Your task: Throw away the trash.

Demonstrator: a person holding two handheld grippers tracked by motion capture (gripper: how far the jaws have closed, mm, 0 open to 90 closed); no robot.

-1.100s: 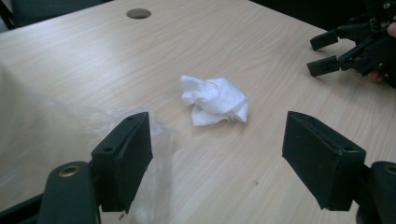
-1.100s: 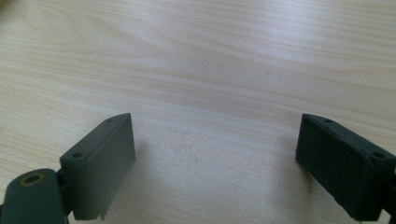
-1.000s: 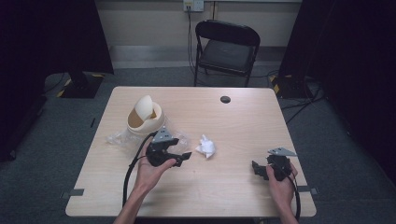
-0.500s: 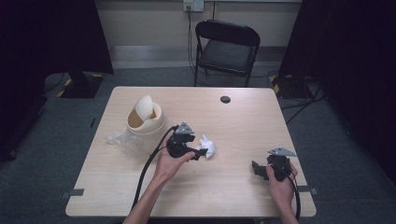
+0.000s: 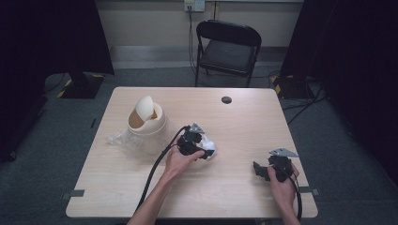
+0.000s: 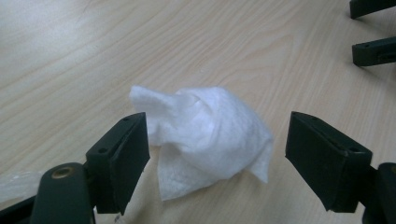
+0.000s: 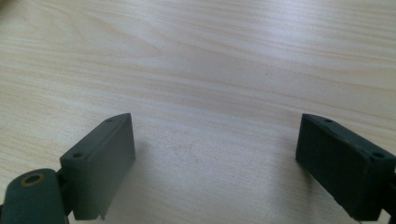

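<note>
The left gripper [image 6: 217,154] stands with jaws spread around a crumpled white tissue [image 6: 210,135] lying mid-counter [image 5: 244,122], light, soft stuff best pinched across its bunched middle, while the right gripper [image 7: 215,163] rests released over bare wood.

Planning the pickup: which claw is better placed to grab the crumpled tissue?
The left claw: it's open with the crumpled tissue already between its jaws. The right claw sits open over bare table, well off to the side.
</note>
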